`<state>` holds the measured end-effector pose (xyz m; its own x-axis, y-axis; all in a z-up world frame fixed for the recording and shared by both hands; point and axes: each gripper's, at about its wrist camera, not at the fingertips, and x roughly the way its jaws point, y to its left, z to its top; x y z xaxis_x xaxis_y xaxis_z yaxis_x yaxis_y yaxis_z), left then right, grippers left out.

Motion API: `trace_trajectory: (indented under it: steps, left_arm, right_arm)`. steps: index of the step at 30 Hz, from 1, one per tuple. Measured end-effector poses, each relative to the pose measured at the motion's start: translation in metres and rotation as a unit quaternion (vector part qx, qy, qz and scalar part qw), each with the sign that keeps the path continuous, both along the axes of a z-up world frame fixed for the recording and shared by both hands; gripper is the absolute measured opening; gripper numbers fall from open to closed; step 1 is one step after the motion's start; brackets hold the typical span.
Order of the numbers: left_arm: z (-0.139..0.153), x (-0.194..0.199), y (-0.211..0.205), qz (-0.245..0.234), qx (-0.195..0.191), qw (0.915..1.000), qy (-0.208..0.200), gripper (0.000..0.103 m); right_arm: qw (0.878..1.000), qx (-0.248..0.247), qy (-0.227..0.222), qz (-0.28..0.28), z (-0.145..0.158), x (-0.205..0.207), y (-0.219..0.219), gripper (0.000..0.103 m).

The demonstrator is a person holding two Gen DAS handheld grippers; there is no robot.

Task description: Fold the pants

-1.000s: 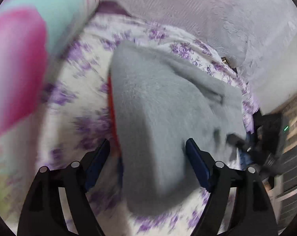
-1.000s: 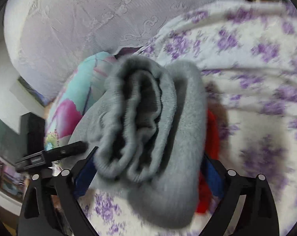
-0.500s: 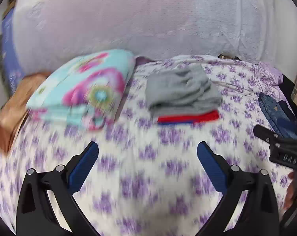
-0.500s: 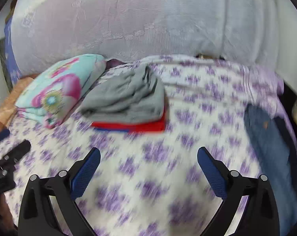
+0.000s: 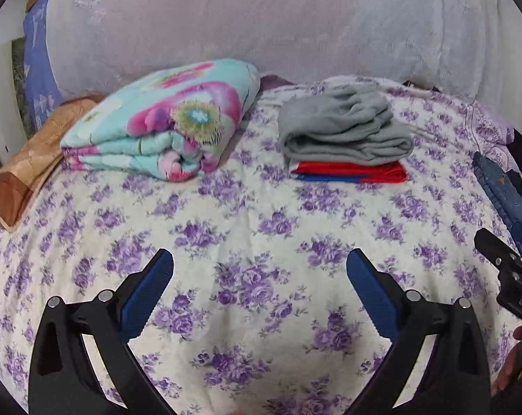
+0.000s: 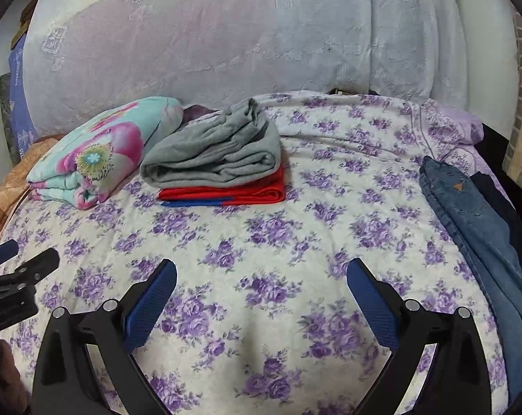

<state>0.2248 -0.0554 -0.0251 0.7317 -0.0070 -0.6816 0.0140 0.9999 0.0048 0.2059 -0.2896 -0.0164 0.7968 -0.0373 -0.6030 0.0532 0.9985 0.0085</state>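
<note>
Folded grey pants [image 5: 344, 131] [image 6: 216, 152] lie on top of folded red and blue pants [image 5: 351, 172] [image 6: 226, 193] at the far side of the bed. Unfolded blue jeans [image 6: 475, 228] [image 5: 503, 190] stretch along the bed's right edge, with a darker garment [image 6: 503, 207] beside them. My left gripper [image 5: 260, 266] hangs open over the flowered sheet, well short of the stack, nothing between its fingers. My right gripper [image 6: 261, 275] is also open and empty, over the sheet to the left of the jeans.
A folded turquoise and pink flowered quilt [image 5: 164, 124] [image 6: 98, 152] lies left of the stack, a brown pillow [image 5: 25, 166] beyond it. A pale draped cover [image 5: 261, 24] rises behind the bed. The purple-flowered sheet [image 5: 261, 228] spreads between the grippers and the stack.
Both grippers let go of the grey pants, leaving them on the red pants, and pulled back toward the near side of the bed. Their jaws now stand wide and empty.
</note>
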Motion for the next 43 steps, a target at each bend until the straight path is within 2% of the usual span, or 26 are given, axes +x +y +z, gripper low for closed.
trace_trajectory:
  steps: [3,7,11,24,32,43]
  left_arm:
    - [-0.006,0.003,0.0,-0.005,-0.012,0.9998,0.014,0.098]
    - [-0.007,0.0,-0.004,-0.006,-0.002,1.0,0.007,0.098]
    - [-0.002,-0.003,-0.003,-0.008,-0.01,0.9999,-0.001,0.098]
    - [0.0,-0.003,-0.001,-0.008,-0.017,0.9998,0.003,0.098]
    - [0.0,-0.007,-0.002,-0.006,-0.007,0.9999,-0.009,0.098]
    - [0.0,-0.008,-0.004,-0.006,-0.008,0.9999,-0.005,0.098]
  right_arm:
    - [1.0,-0.014,-0.005,0.003,-0.002,-0.002,0.004,0.099]
    - [1.0,-0.013,-0.013,0.006,0.001,-0.006,0.006,0.099]
    - [1.0,-0.011,-0.019,0.009,0.005,-0.01,0.008,0.099]
    - [1.0,-0.013,-0.009,0.02,0.001,-0.009,0.016,0.099]
    - [1.0,-0.012,-0.009,0.021,0.001,-0.009,0.016,0.099]
    - [1.0,-0.012,-0.009,0.021,0.001,-0.01,0.019,0.099]
